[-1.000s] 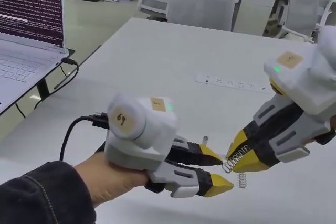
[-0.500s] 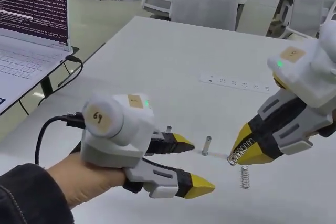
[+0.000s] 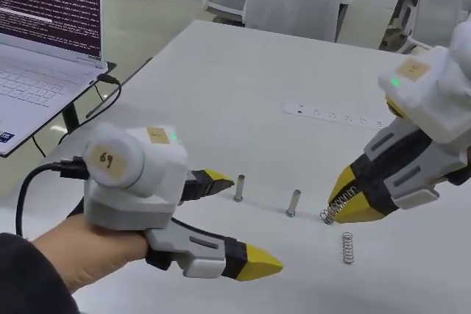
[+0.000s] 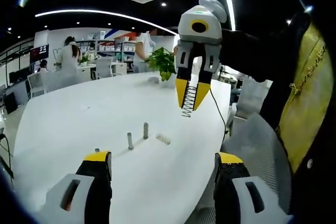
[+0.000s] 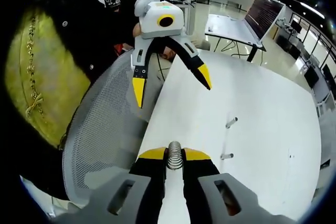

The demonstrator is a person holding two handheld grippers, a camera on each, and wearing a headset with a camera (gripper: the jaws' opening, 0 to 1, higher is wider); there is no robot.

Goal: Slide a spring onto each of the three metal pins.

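Observation:
Two bare metal pins (image 3: 239,187) (image 3: 294,202) stand upright on the white table (image 3: 221,86). My right gripper (image 3: 333,213) hovers just right of the second pin, shut on a spring (image 3: 335,207) that pokes out of its tips (image 5: 175,157). A loose spring (image 3: 347,248) lies on the table below it. My left gripper (image 3: 243,220) is open and holds nothing, left of the first pin. In the left gripper view a third upright piece (image 4: 145,129) stands beyond the pins and looks coiled; I cannot tell if it carries a spring.
An open laptop (image 3: 44,42) sits on a stand at the far left, with a cable (image 3: 103,104) hanging from it. A white power strip (image 3: 335,117) lies across the table beyond the pins. Office chairs (image 3: 294,9) stand past the far edge.
My left gripper has drawn back to the left, away from the pins, and both pins now show. The right gripper still holds the spring and has barely moved.

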